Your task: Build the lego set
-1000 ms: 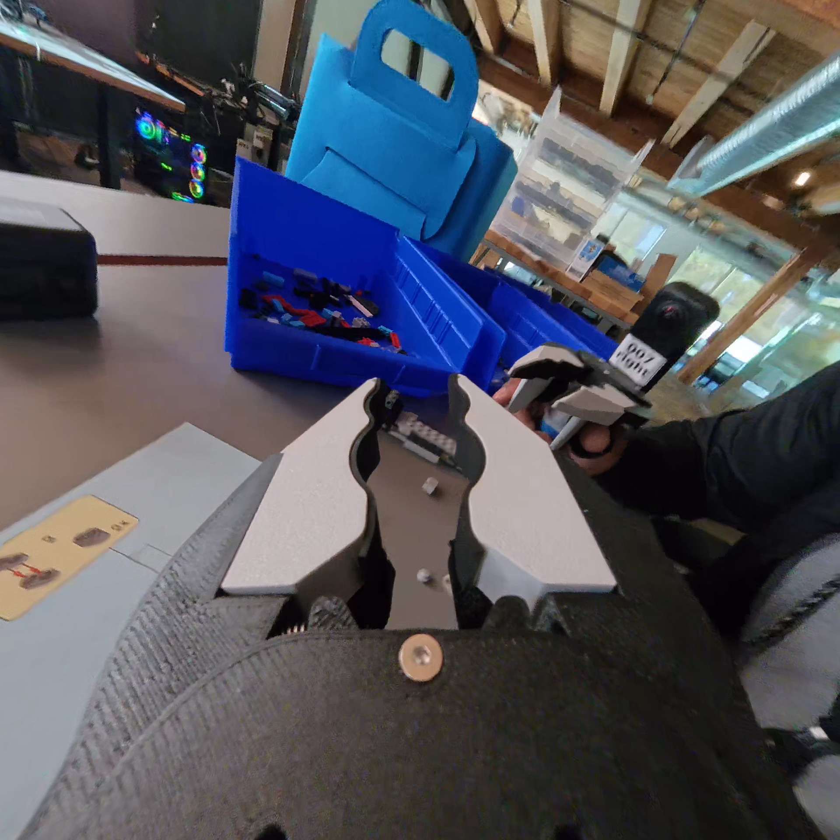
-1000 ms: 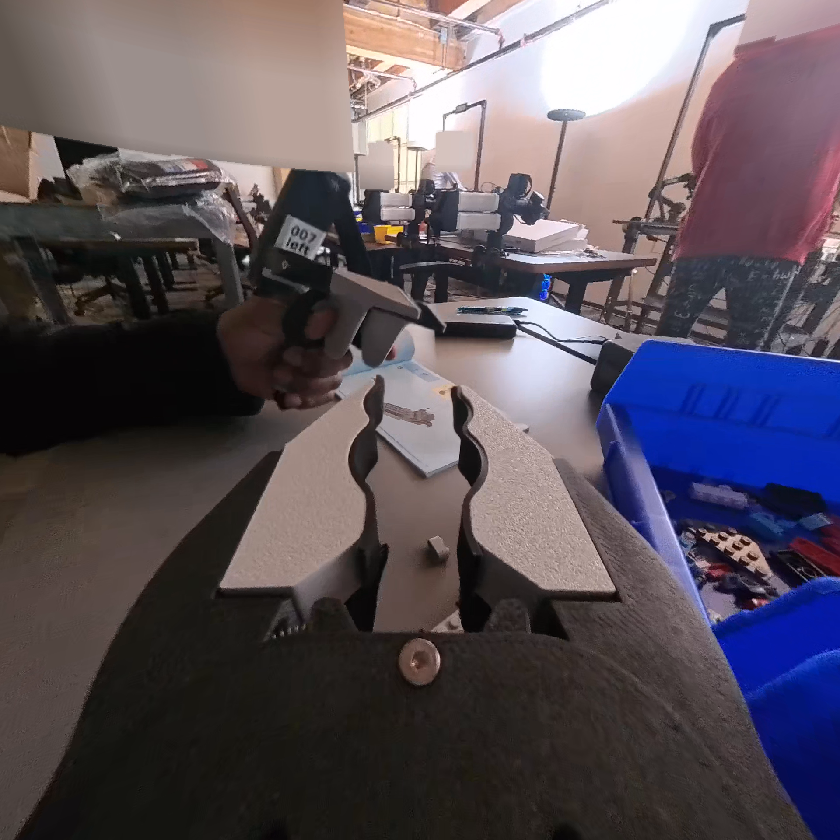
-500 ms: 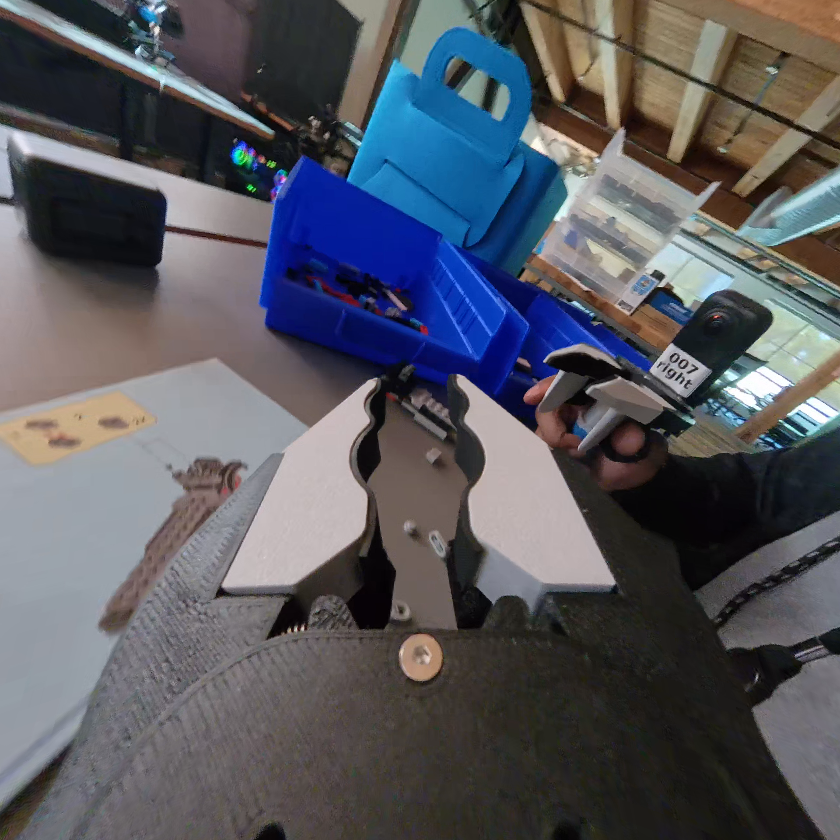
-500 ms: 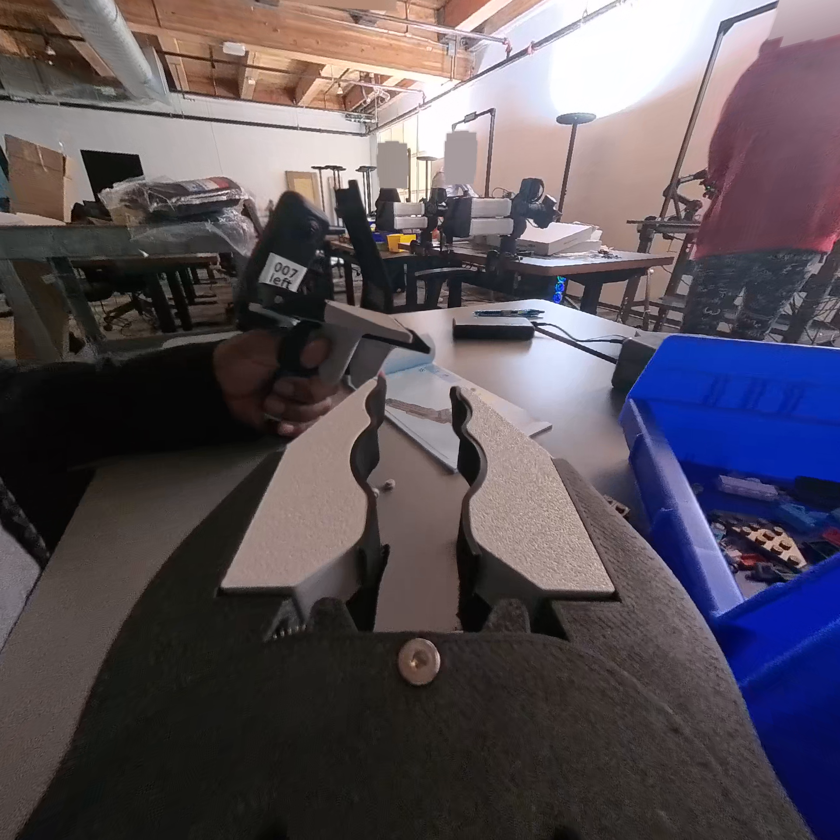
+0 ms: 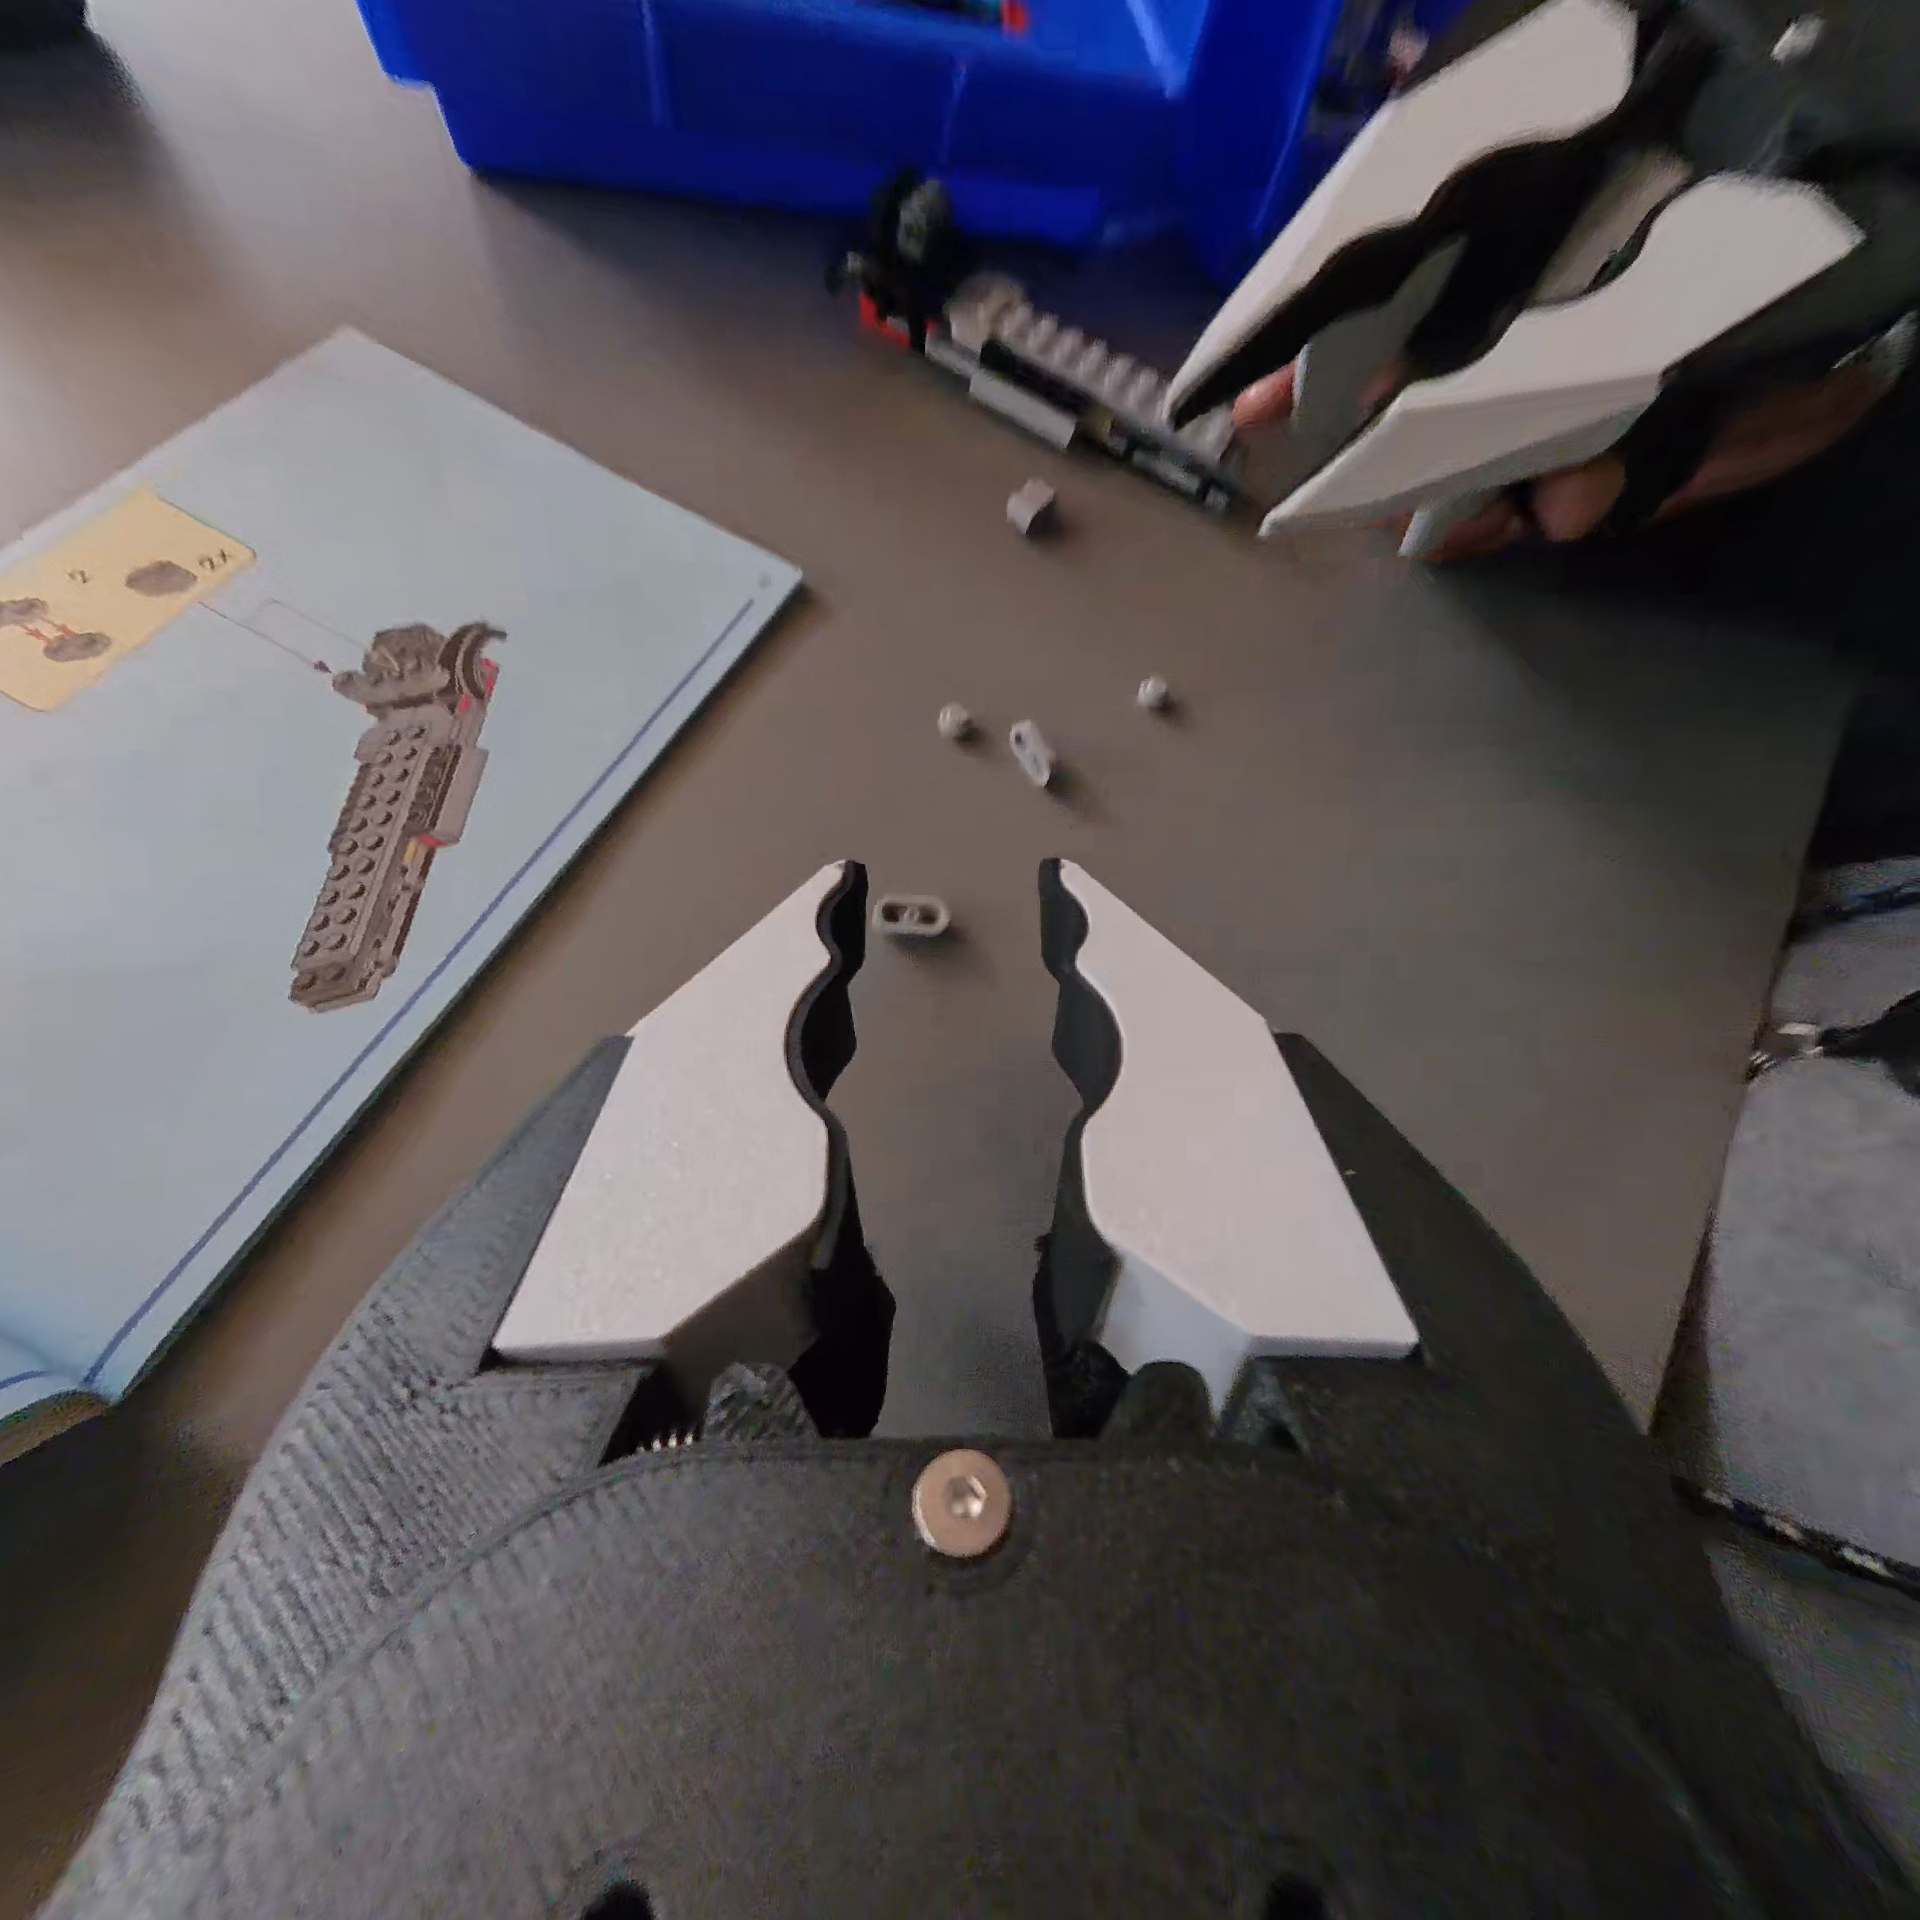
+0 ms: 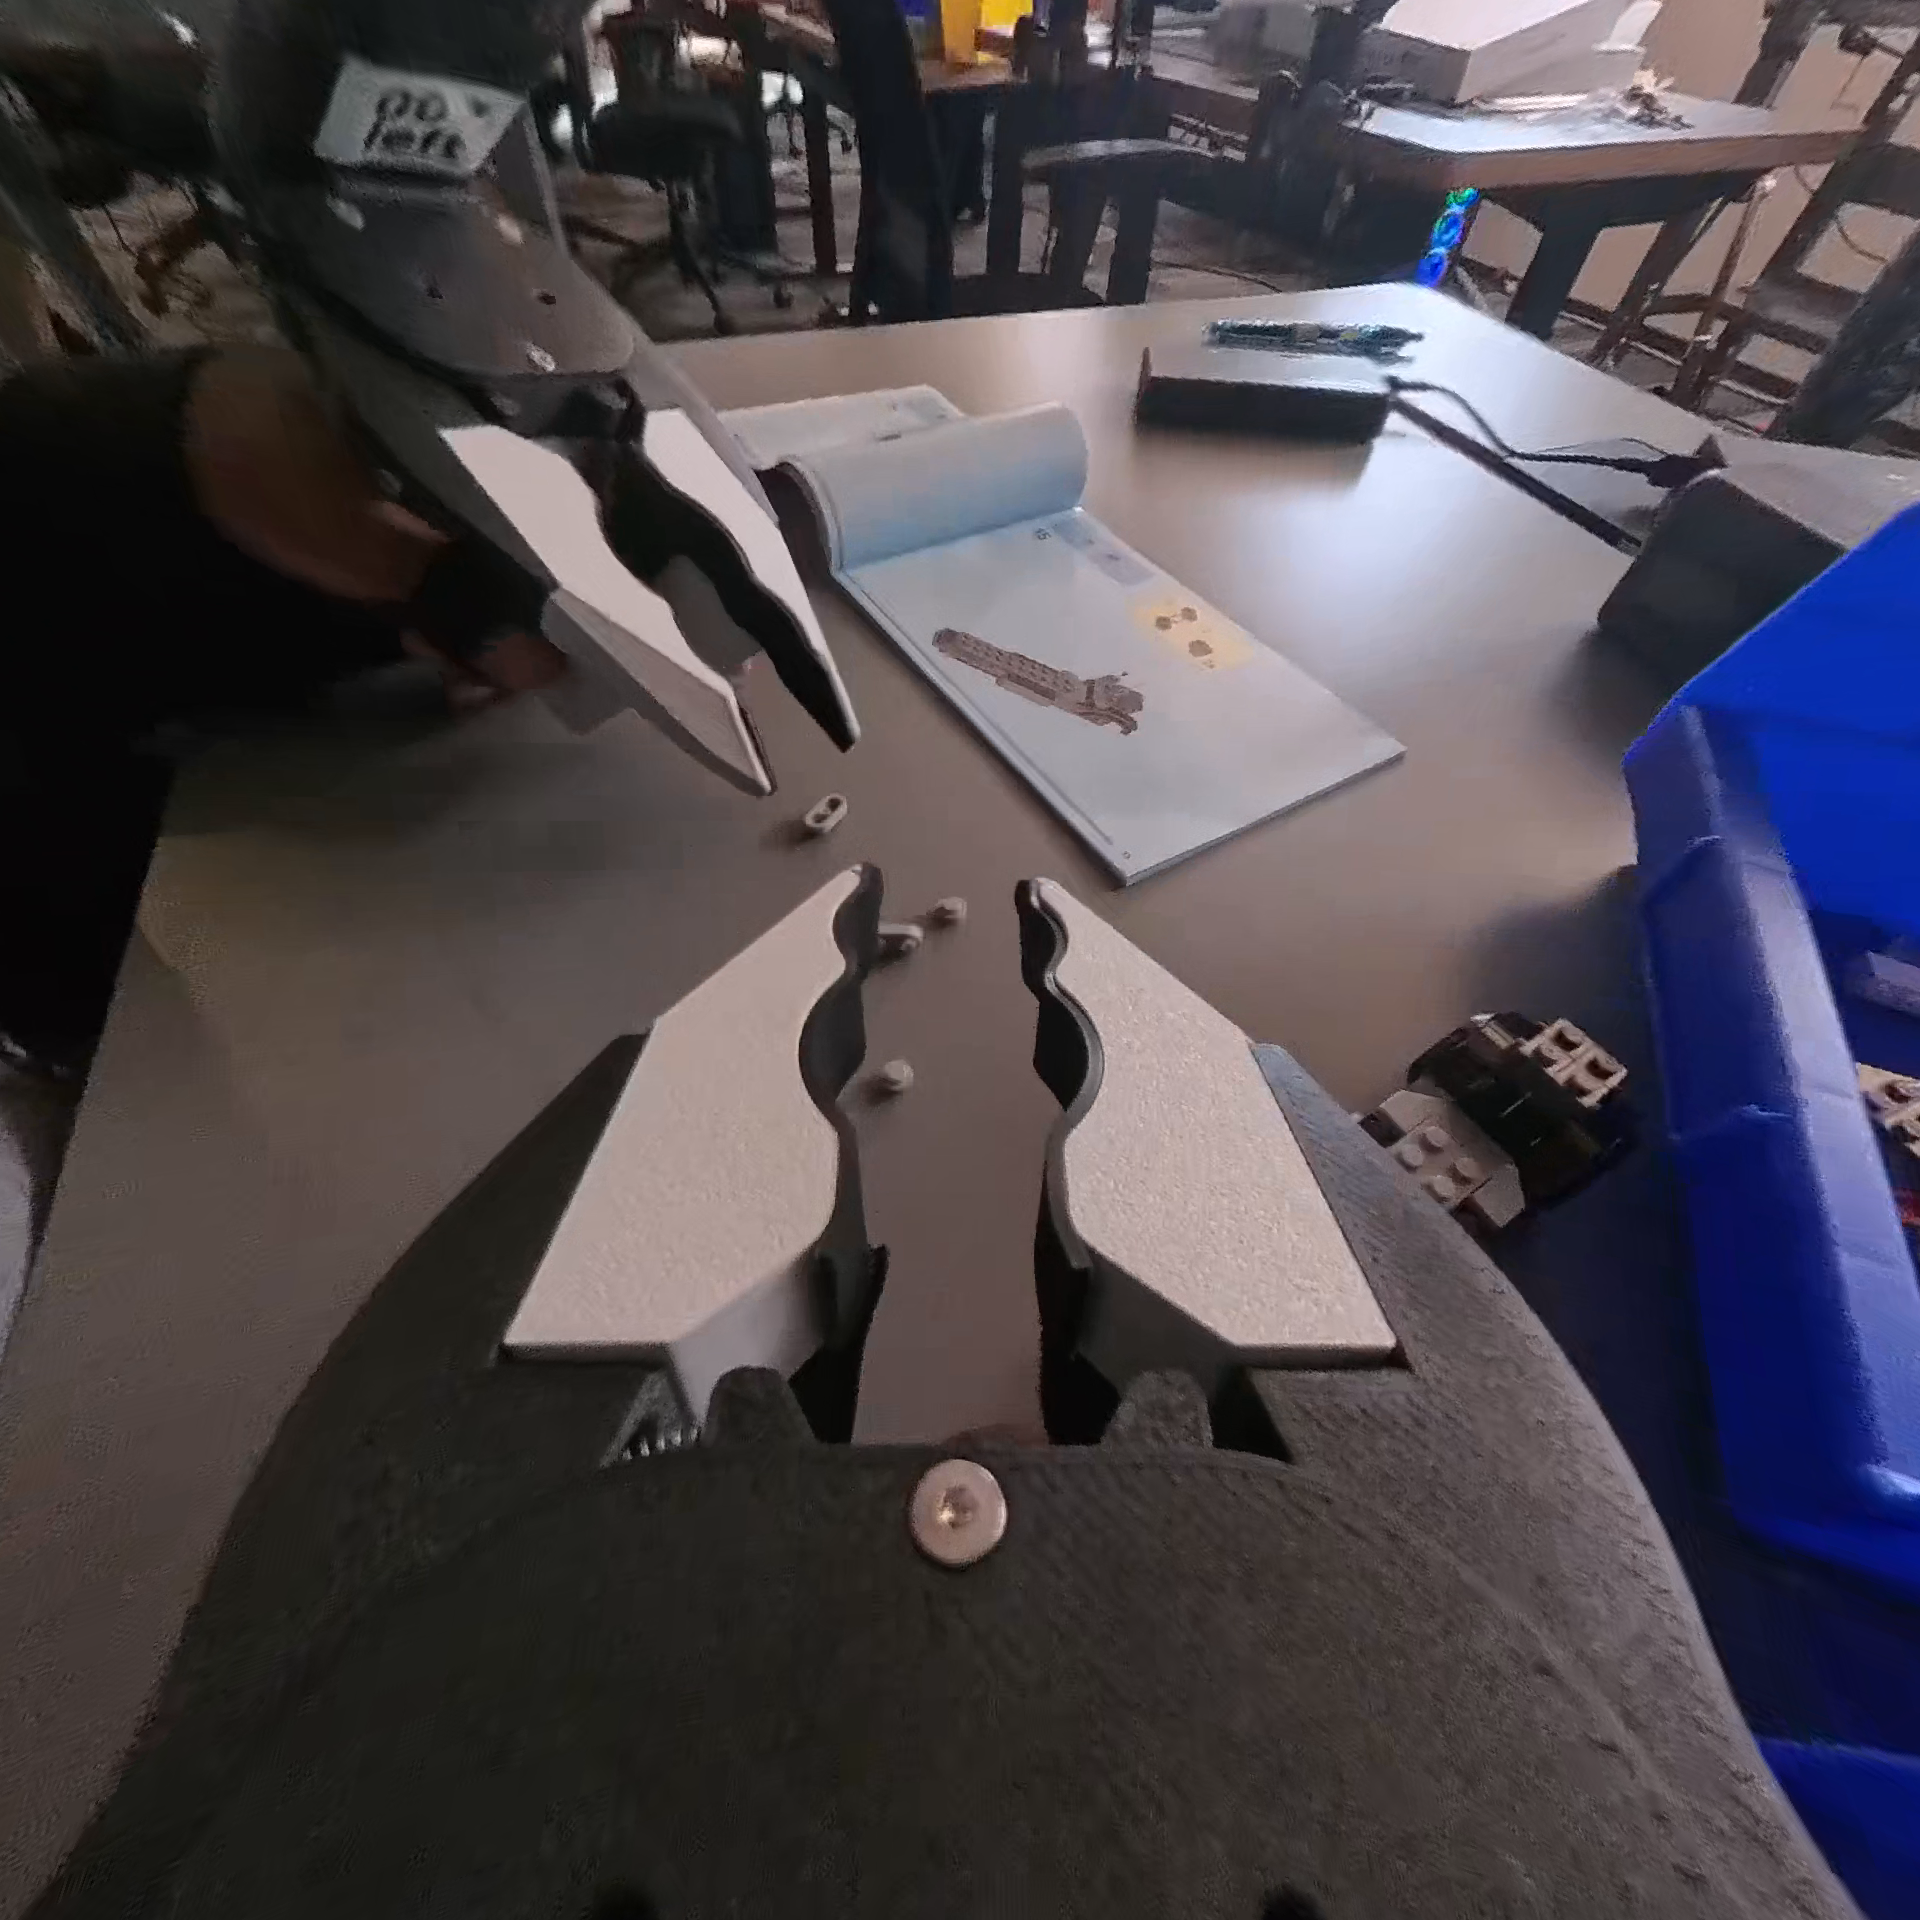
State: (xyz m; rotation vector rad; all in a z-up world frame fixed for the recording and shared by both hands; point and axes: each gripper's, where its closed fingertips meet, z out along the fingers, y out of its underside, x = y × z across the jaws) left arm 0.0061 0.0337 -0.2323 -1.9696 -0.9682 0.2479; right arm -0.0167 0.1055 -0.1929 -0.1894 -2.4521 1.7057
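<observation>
My left gripper is open and empty, low over the dark table. A small grey oval link lies between its fingertips, nearer the left one. Several more small grey pieces lie just beyond. The partly built grey and black lego model lies by the blue bin. My right gripper is open and empty, with small grey pieces on the table between its fingers. It also shows in the left wrist view, tips close to the model. The model lies to its right.
The open instruction booklet lies left of the pieces. A blue bin of loose bricks stands behind the model and shows in the right wrist view. A black box and a dark device sit farther back. Left tips to right tips: about 9 centimeters.
Both grippers have tipped down from level and come low over the table and closer together. The left one now has the oval link between its tips. Both stay open.
</observation>
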